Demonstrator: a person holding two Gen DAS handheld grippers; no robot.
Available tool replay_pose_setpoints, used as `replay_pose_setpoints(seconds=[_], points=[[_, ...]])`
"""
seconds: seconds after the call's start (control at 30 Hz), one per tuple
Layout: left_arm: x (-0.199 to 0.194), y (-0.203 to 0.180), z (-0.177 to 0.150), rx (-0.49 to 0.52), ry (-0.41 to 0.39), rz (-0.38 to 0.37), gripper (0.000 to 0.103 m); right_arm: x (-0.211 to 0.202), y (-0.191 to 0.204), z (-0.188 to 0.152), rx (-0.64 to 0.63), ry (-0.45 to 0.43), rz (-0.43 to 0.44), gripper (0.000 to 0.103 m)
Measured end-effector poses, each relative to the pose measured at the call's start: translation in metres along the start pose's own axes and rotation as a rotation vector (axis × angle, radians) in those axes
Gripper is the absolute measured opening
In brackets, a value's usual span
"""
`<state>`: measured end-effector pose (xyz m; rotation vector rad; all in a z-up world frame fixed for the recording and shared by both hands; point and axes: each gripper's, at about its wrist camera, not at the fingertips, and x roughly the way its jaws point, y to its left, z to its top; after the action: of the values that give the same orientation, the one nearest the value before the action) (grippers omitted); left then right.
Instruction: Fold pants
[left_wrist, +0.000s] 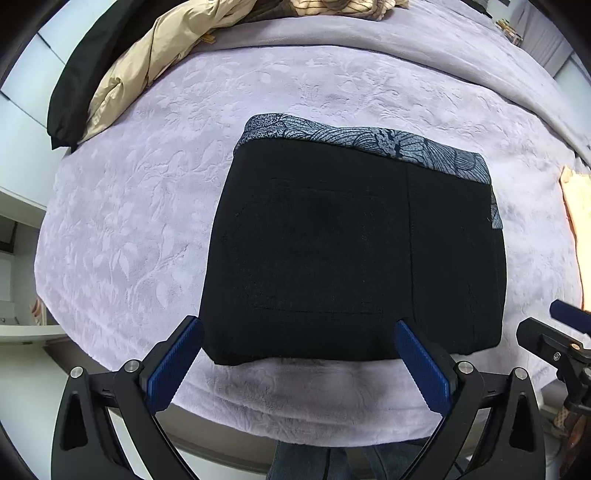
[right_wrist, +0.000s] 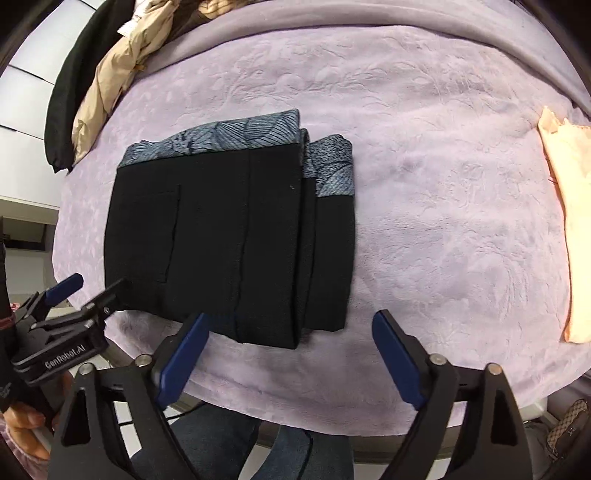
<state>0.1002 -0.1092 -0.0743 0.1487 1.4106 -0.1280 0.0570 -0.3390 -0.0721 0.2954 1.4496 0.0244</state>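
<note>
**Pants looking pretty much folded, both tools hanging back**

Nearest the cameras, the left tool (left_wrist: 297, 334) is sitting with its blue pads spread wide apart, gripping nothing, just short of the bundle's near edge. The right tool (right_wrist: 290, 328) is doing the same thing: wide apart, empty, hovering over the near edge of the lavender blanket (right_wrist: 443, 206). My guess is they're both backing off to check the result rather than setting up another grab.

Just past them, the black pants (left_wrist: 351, 251) are lying on the blanket as a compact stacked rectangle, blue patterned waistband (right_wrist: 229, 140) facing away. From the right view, a lower layer is sticking out on the right side, so it may need a nudge to square up.

Further out, a peach cloth (right_wrist: 565, 229) is sitting well apart, and a beige jacket (left_wrist: 147, 70) is piled at the back.
</note>
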Motion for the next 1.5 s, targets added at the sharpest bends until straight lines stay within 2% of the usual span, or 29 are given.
replay_pose_setpoints(seconds=[0.03, 0.2, 0.6, 1.07, 1.5], points=[[-0.004, 0.001, -0.001, 0.007, -0.008, -0.002, 0.103, -0.002, 0.003, 0.0, -0.009, -0.014, -0.011, 0.103], [-0.016, 0.003, -0.006, 0.044, -0.056, -0.011, 0.103, -0.006, 0.029, -0.01, -0.018, -0.087, -0.075, 0.103], [-0.02, 0.036, -0.018, 0.064, -0.07, -0.026, 0.103, -0.006, 0.059, -0.028, 0.087, -0.097, -0.137, 0.103], [-0.029, 0.04, -0.019, 0.095, -0.093, -0.04, 0.103, -0.015, 0.075, -0.043, 0.087, -0.125, -0.213, 0.103], [-0.033, 0.036, -0.016, 0.08, -0.095, -0.03, 0.103, -0.023, 0.079, -0.043, 0.053, -0.133, -0.237, 0.103]])
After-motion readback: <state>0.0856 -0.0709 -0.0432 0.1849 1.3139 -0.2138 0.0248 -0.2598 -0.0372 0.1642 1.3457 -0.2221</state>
